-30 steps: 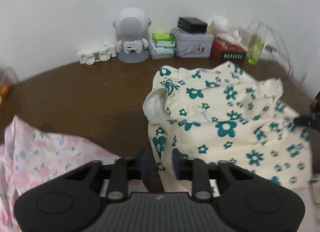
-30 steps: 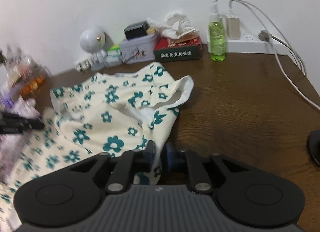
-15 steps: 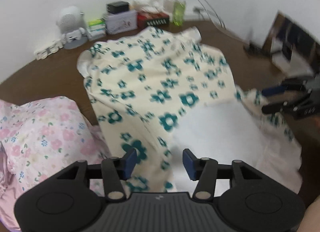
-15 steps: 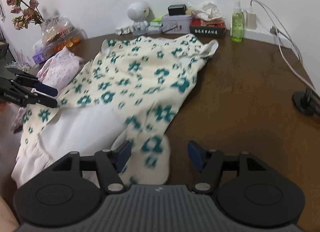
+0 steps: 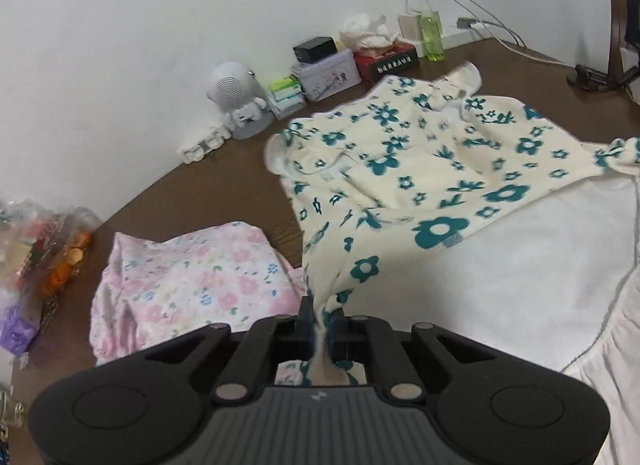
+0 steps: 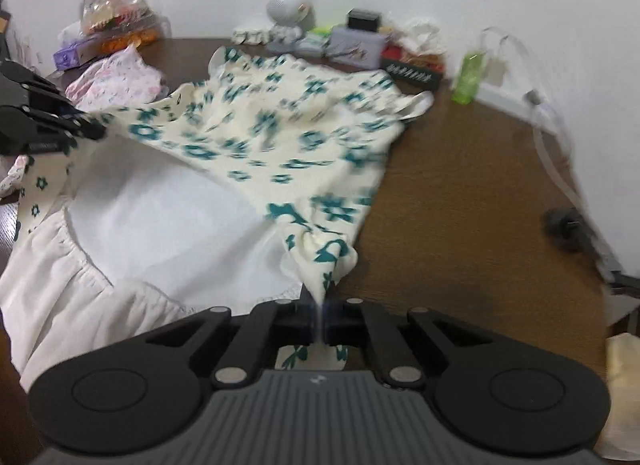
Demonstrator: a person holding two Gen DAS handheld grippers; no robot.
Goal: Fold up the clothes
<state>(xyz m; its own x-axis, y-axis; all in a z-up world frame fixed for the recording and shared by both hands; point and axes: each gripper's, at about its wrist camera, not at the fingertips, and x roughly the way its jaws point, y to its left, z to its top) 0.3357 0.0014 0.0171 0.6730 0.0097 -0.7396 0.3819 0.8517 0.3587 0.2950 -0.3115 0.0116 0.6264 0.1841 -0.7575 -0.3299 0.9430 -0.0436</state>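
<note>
The flowery dress (image 5: pixel 420 169) is spread over the brown table (image 6: pixel 460 193). Its corners are pinched tight by the left gripper (image 5: pixel 319 323) and right gripper (image 6: pixel 319 319). If it is tugged unevenly, a corner could be pulled loose.

1. Dark brown wooden worktop (image 5: pixel 224 185).
2. Cream dress (image 5: pixel 420 153) with teal flowers spread across it; pink floral garment (image 5: pixel 192 277) beside.
3. Along the wall: white speaker figure (image 5: pixel 236 97), tin (image 5: pixel 330 73), green bottle (image 5: pixel 432 35).

My right gripper (image 6: pixel 320 319) pinches the floral dress (image 6: pixel 272 133) hem; beyond the dress, the green bottle (image 6: pixel 468 75) stands by the wall; my left gripper (image 6: pixel 86 127) grips its far-left edge.
</note>
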